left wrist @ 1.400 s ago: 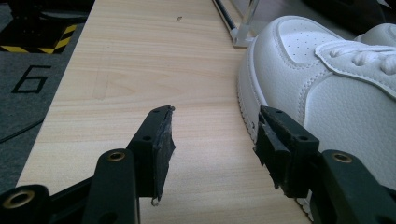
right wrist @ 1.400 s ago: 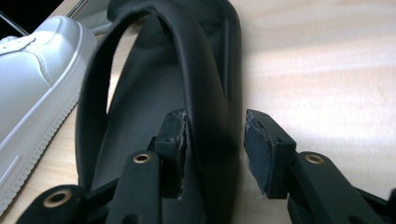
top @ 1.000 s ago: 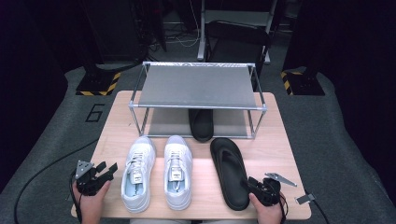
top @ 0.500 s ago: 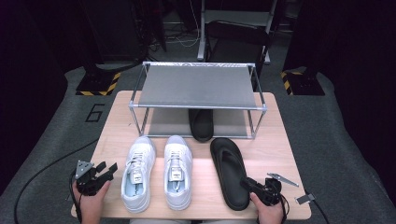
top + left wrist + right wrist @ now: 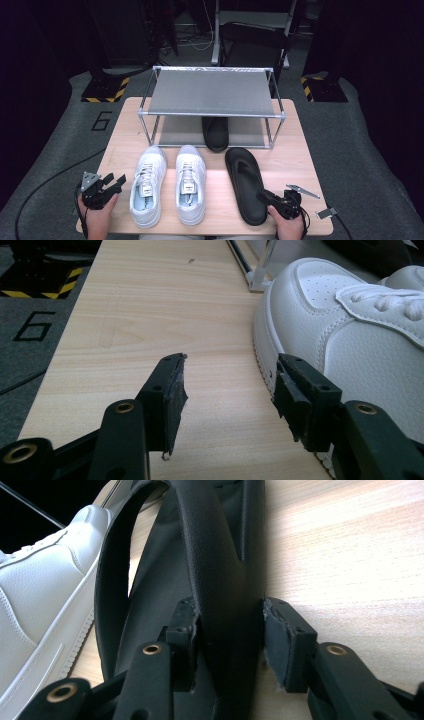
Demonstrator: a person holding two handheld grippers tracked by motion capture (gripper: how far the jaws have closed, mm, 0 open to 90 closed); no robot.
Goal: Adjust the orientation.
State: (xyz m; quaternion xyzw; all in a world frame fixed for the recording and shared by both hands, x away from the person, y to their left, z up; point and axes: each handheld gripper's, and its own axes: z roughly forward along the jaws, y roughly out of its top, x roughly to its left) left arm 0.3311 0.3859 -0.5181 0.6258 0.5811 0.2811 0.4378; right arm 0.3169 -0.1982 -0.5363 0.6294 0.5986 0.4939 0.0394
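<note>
**Right gripper pinching the black sandal's edge**

From the high view, we are holding the right gripper [image 5: 263,195] against the near right edge of the black sandal [image 5: 245,182], which is lying on the wooden table [image 5: 300,165] beside two white sneakers [image 5: 167,182], in front of a metal shoe rack [image 5: 212,92]. Our left gripper [image 5: 117,181] is resting beside the left sneaker.

In the left gripper view, its jaws are standing spread over bare wood, the sneaker [image 5: 350,325] just beside one.

In the right gripper view, the jaws, having just been closing, are pinching the sandal [image 5: 215,580].
</note>
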